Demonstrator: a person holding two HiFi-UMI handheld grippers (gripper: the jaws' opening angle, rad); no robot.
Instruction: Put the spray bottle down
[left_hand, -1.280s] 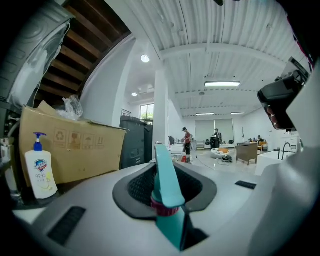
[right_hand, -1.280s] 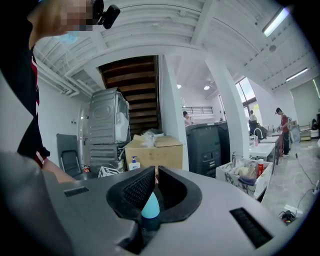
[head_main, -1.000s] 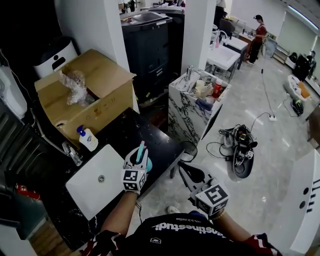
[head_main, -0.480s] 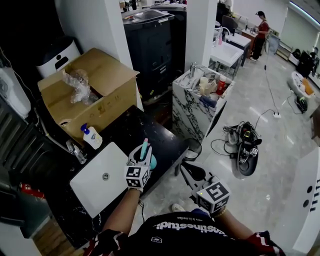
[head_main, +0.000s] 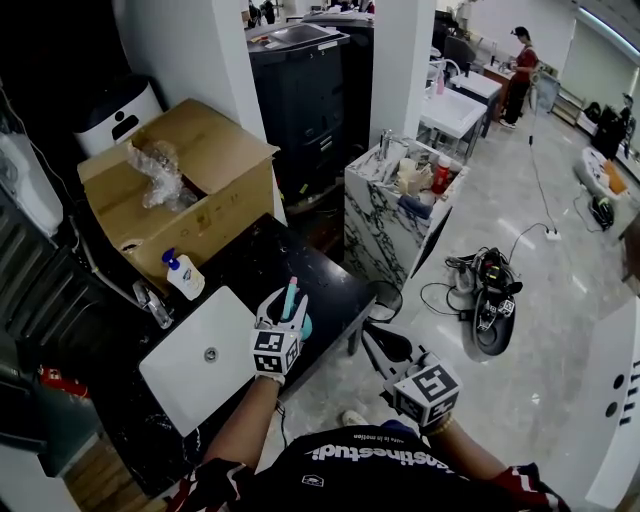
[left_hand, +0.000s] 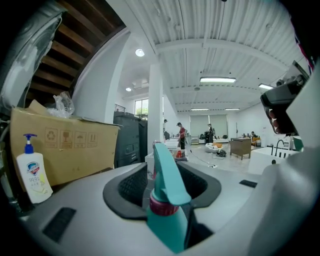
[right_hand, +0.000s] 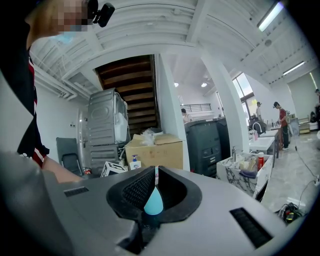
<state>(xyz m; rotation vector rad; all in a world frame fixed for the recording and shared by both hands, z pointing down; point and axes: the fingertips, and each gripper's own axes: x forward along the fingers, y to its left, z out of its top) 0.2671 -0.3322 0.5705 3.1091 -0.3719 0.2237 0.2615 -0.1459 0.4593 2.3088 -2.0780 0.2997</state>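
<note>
A teal spray bottle (head_main: 302, 324) with a red collar stands upright on the black counter (head_main: 262, 262), right of the white sink (head_main: 190, 375). My left gripper (head_main: 286, 303) is around it, and its jaws have just been opening. In the left gripper view the spray bottle (left_hand: 168, 202) rises between the jaws of the left gripper (left_hand: 167, 172), with a dark gap on its right side. My right gripper (head_main: 368, 336) hangs off the counter's front right, shut and empty. In the right gripper view, the right gripper (right_hand: 156, 172) points at the spray bottle (right_hand: 153, 201).
A pump soap bottle (head_main: 183, 277) and a faucet (head_main: 150, 305) stand behind the sink. An opened cardboard box (head_main: 180, 170) sits at the back of the counter. A marble-patterned stand (head_main: 385, 215) with several items is to the right. Cables and a device (head_main: 490, 300) lie on the floor.
The left gripper's fingers stand a little wider apart round the spray bottle. Neither hand has shifted; the head view has drifted slightly.
</note>
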